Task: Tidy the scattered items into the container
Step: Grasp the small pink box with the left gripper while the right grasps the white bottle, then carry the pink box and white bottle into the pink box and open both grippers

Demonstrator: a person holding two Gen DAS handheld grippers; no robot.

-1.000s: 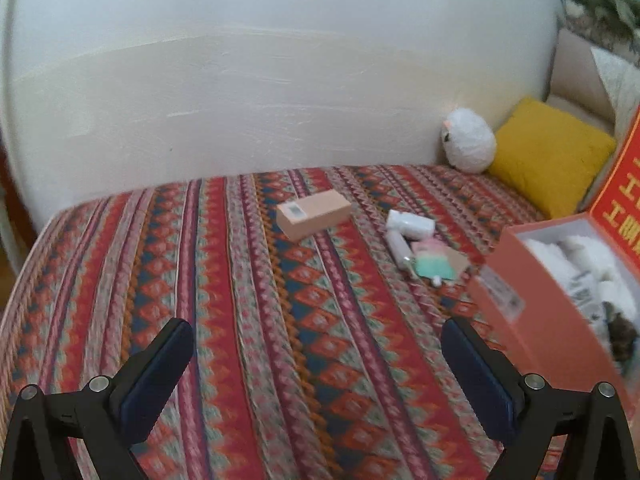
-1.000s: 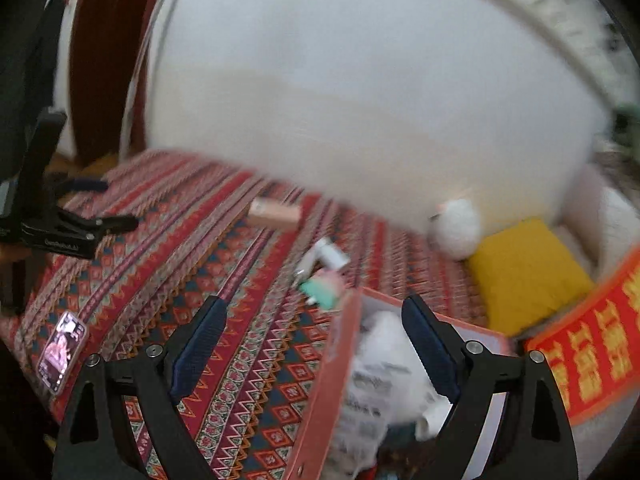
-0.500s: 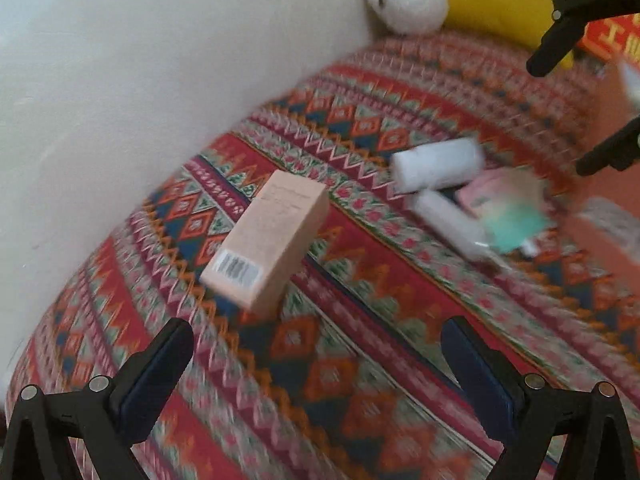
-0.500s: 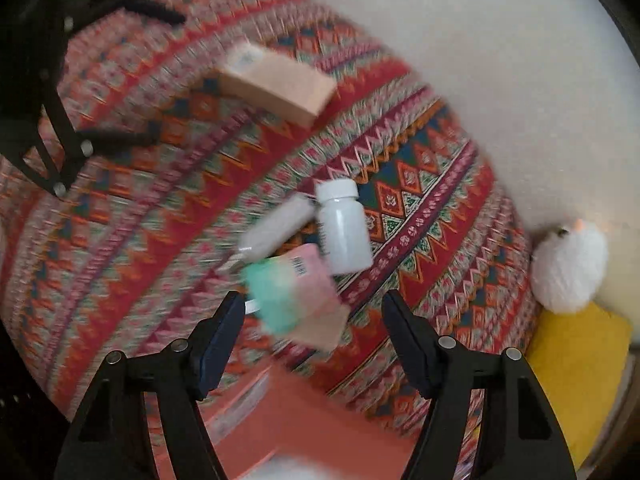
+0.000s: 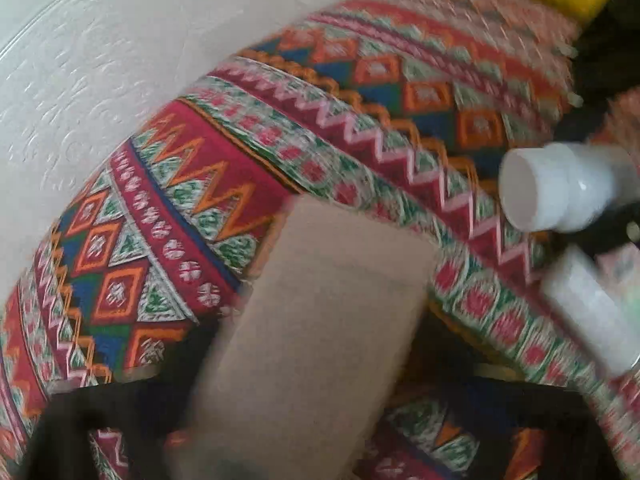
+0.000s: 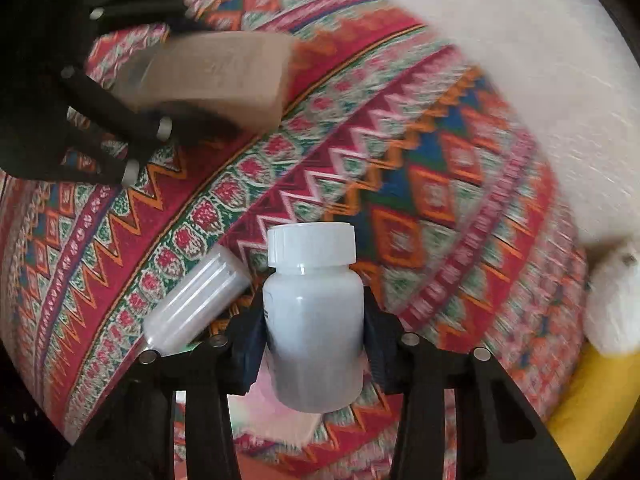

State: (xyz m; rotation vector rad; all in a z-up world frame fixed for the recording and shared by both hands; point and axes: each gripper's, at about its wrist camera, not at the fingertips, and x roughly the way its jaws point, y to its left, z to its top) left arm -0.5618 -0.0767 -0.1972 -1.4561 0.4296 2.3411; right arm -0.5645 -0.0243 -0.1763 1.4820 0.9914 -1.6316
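Right wrist view, nearest: the right tool point(image 6: 314, 354) pinches a white bottle point(image 6: 314, 320) by its body, one pad on each side, cap pointing away. Just left of the bottle a clear tube point(image 6: 196, 308) lies on the bed point(image 6: 420, 184), touching or almost touching the left pad. Under the bottle a pink packet point(image 6: 276, 420) rests on the patterned cover, partly hidden by the bottle and the tool.

Farther off, toward the wall side of the bed, the left tool point(image 6: 132, 80) straddles a tan box point(image 6: 212, 76); black fingers point(image 6: 120, 120) show along its near side, while the far side is blurred. Whether the box is actually pressed cannot be told.

Left wrist view: the box point(image 5: 320, 340) fills the foreground between dark, blurred tool parts. To its right are the bottle point(image 5: 560, 188) and the tube point(image 5: 592, 312).

Farthest, at the bed's right end by the wall point(image 6: 500, 40): a white plush toy point(image 6: 616, 304) and a yellow pillow point(image 6: 588, 412).
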